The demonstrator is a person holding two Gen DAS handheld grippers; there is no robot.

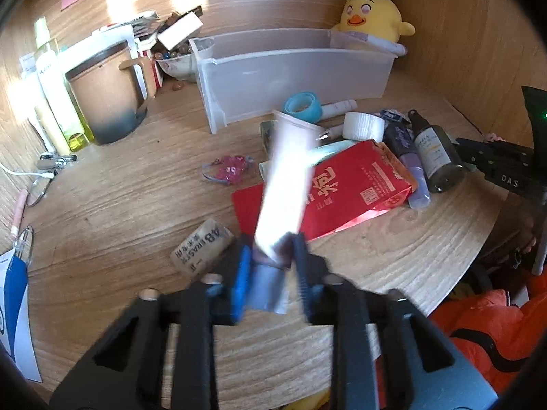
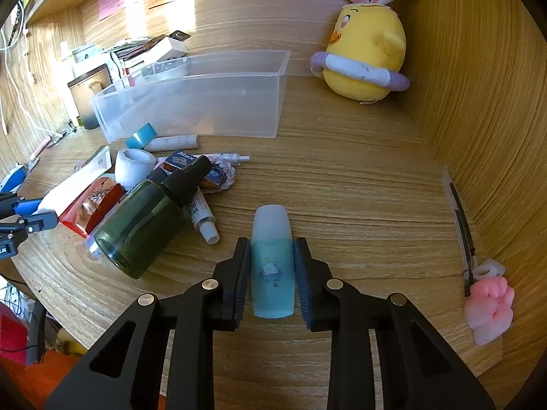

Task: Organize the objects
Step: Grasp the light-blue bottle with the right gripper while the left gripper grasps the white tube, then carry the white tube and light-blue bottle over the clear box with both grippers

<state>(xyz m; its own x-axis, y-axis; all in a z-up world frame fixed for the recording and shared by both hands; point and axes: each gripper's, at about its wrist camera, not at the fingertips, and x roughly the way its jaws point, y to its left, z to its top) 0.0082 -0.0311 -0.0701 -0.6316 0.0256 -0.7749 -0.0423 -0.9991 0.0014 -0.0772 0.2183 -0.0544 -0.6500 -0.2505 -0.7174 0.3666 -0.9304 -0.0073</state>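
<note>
Down at six o'clock in each wrist view sits a black claw, and both are loaded. Left claw (image 1: pixel 271 256) is pinched narrow on the crimped tail of a white squeeze tube (image 1: pixel 287 184), so the soft body sticks out toward twelve o'clock, blurred and glaring in the sun; gripping the flat seam looks a sensible choice, since the round middle would squash. Right claw (image 2: pixel 271 273) clamps a small teal bottle (image 2: pixel 272 273) across its smooth plastic waist, frosted cap pointing to twelve, ribbed pads flush on both flanks, which should keep a slick cylinder from rolling. Waiting at twelve o'clock on the wood-grain surface (image 2: pixel 359 177) is the translucent bin (image 2: pixel 212 102), open-topped and apparently empty, the likely home for all this. Between claws and bin lies the clutter: a glossy red packet (image 1: pixel 352 191) near centre, a dark green glass dropper bottle (image 2: pixel 150 218) on its side at nine o'clock of the right claw, a white gauze roll (image 2: pixel 133 167) and a blue tape ring (image 1: pixel 302 106) just before the bin wall. Off at one o'clock a fuzzy yellow chick plush (image 2: pixel 365 54) leans against the side panel.
</note>
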